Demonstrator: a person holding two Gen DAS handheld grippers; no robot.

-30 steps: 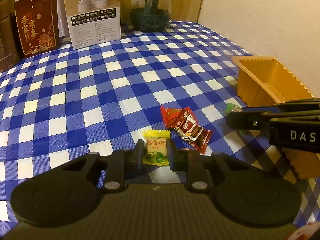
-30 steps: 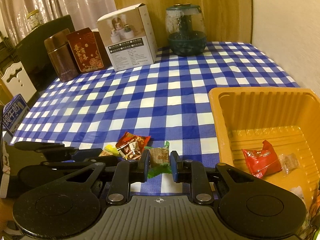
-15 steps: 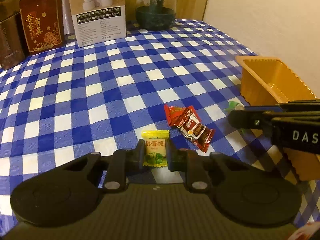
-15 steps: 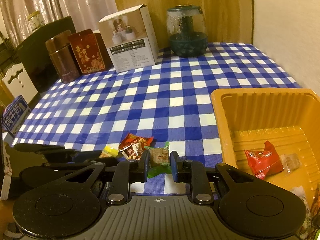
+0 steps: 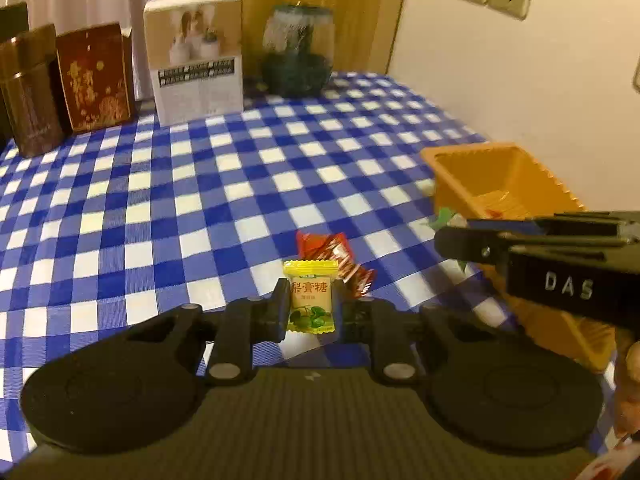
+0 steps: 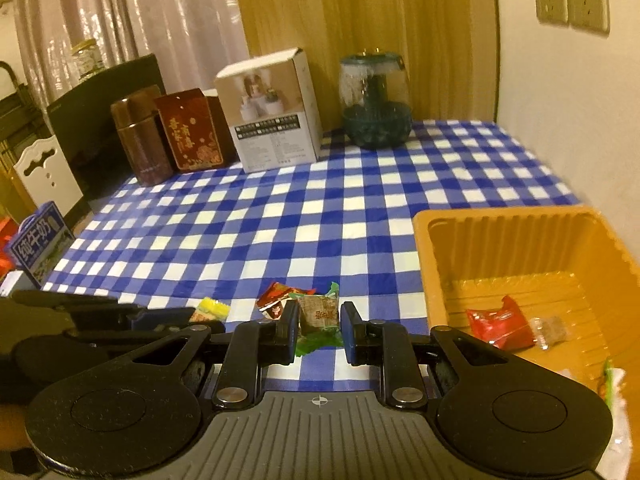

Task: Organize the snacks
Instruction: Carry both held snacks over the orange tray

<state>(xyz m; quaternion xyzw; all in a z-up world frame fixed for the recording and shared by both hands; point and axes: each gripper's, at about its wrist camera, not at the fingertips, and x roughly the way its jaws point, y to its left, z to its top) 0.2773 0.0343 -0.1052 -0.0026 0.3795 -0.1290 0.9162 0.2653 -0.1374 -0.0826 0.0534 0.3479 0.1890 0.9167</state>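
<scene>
My left gripper (image 5: 310, 304) is shut on a yellow candy (image 5: 310, 297) with green fruit on its wrapper, lifted off the checked cloth. Just behind it a red-brown wrapped snack (image 5: 336, 256) lies on the table. My right gripper (image 6: 319, 322) is shut on a brown candy with green wrapper ends (image 6: 319, 315), also raised. The orange tray (image 6: 520, 240) stands to the right and holds a red packet (image 6: 498, 322) and a clear-wrapped sweet (image 6: 554, 330). In the left wrist view the right gripper (image 5: 448, 236) crosses in front of the tray (image 5: 472, 172).
Along the table's far edge stand a brown tin (image 6: 140, 136), a red box (image 6: 188, 130), a white carton (image 6: 272, 112) and a glass jar (image 6: 376, 104). A blue milk carton (image 6: 38, 244) sits off the left edge. The wall runs along the right.
Both grippers have risen and tilted upward with their candies; the yellow candy has left the cloth, and more of the wall and back of the table shows.
</scene>
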